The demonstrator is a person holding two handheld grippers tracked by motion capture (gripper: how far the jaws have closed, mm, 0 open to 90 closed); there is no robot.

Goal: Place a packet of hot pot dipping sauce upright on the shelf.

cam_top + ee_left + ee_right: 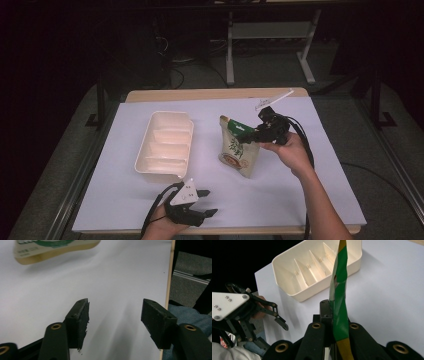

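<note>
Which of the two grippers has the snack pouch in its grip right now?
The right gripper: its fingers are clamped on the green top edge of the snack pouch. The left gripper is open above the white table cover, holding nothing.

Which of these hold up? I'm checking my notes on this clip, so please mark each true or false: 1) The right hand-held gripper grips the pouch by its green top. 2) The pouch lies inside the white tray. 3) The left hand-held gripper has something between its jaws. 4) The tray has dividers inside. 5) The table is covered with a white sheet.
1) True: the right hand-held gripper is shut on the green top of the pouch.
2) False: the pouch hangs to the right of the white tray, apart from it.
3) False: the left hand-held gripper is open, with only the white sheet behind its jaws.
4) True: the tray has several dividers.
5) True: the sheet covers most of the table.
</note>
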